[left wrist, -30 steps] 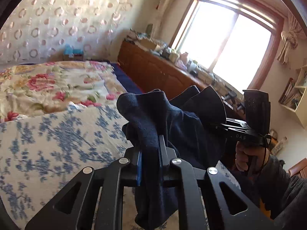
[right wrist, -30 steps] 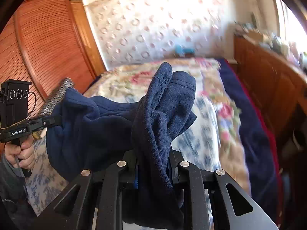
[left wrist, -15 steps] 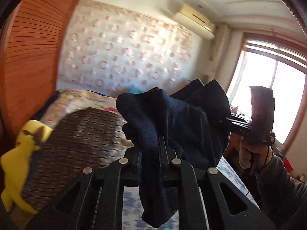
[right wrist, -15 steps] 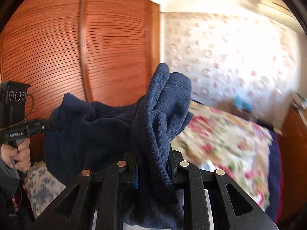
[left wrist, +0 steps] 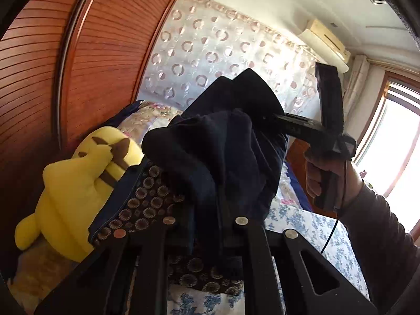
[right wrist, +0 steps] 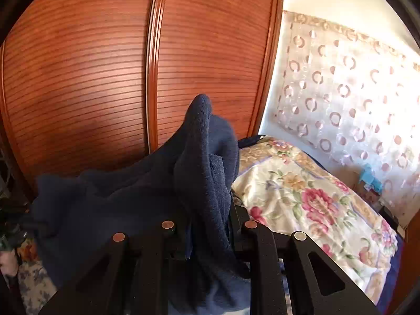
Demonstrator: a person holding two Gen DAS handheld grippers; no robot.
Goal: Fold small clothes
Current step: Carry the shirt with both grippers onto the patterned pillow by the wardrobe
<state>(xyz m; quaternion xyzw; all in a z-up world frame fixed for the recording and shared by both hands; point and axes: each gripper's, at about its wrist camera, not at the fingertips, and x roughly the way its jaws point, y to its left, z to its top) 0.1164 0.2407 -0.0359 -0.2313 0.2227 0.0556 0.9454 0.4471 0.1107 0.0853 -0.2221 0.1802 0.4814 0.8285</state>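
Observation:
A dark navy garment hangs bunched in the air between my two grippers. My left gripper is shut on one bunch of it. My right gripper is shut on another bunch, and the cloth stretches left from it toward the left gripper at the frame edge. In the left wrist view the right gripper shows held in a hand, its tips buried in the cloth. The fingertips of both grippers are hidden by fabric.
A bed with a floral quilt and a blue-flowered sheet lies below. A yellow plush toy and a dark patterned cushion sit by the wooden wardrobe doors. A patterned curtain covers the far wall.
Both grippers have swung left and tilted up with the garment still held; the views now face the wardrobe and plush toy instead of the window and bed.

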